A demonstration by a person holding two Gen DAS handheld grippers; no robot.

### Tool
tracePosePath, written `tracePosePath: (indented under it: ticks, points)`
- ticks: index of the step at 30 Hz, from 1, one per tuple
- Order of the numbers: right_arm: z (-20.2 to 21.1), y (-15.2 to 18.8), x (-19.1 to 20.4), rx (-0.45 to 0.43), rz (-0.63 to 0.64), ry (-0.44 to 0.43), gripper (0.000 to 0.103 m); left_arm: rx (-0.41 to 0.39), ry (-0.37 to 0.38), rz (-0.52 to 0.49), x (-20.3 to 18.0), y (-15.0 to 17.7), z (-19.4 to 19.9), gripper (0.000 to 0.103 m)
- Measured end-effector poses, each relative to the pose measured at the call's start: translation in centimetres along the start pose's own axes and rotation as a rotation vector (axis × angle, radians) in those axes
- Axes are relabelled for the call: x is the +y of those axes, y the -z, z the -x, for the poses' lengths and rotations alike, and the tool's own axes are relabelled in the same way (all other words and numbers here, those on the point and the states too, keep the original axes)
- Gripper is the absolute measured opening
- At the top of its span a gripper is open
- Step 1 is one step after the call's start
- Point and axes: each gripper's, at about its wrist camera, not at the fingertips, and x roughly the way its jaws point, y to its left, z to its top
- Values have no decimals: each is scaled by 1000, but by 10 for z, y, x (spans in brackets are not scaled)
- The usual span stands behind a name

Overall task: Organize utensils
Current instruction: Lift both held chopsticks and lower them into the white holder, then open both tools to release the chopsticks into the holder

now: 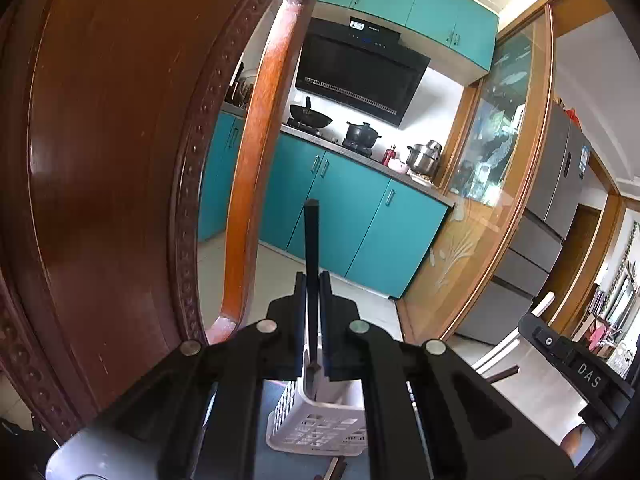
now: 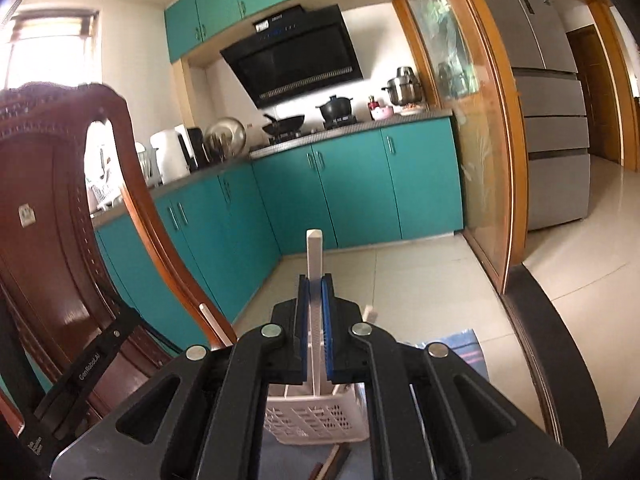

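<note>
My left gripper (image 1: 313, 280) is shut on a black chopstick-like utensil (image 1: 311, 240) that stands upright, its lower end over a white perforated utensil basket (image 1: 316, 428). My right gripper (image 2: 315, 280) is shut on a white utensil handle (image 2: 314, 256), also upright, above the same white basket (image 2: 316, 420). Other white utensil handles (image 2: 216, 326) lean out of the basket on the left. A dark utensil (image 2: 334, 462) lies on the surface in front of the basket. The right gripper's body shows at the lower right of the left wrist view (image 1: 572, 364).
A carved wooden chair back (image 1: 120, 160) stands close on the left, also in the right wrist view (image 2: 60, 220). Teal kitchen cabinets (image 2: 352, 184) with a stove, pots and a range hood lie beyond. A glass sliding door (image 2: 476, 120) and a fridge (image 2: 548, 100) are to the right.
</note>
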Motion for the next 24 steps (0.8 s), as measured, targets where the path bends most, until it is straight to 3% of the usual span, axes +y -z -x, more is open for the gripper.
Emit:
tracePosePath:
  ticks: [5, 8, 12, 16, 19, 23, 24]
  points:
    - [12, 1, -4, -7, 6, 4, 12, 19, 2, -19, 0, 5, 0, 7]
    - [27, 2, -6, -26, 8, 3, 21, 29, 11, -32, 2, 8, 3, 7]
    - [49, 4, -11, -46, 26, -15, 24, 35, 16, -55, 7, 13, 15, 14]
    - [63, 26, -20, -37, 26, -68, 24, 145, 14, -125, 5, 30, 11, 23]
    - [40, 65, -29, 116, 38, -50, 25, 260, -4, -199, 3, 50, 0, 35]
    - [-36, 130, -36, 525, -2, -24, 25, 401, -45, -221, 9, 78, -15, 47]
    - [-50, 144, -35, 582, -6, -19, 25, 424, -56, -217, 11, 83, -18, 48]
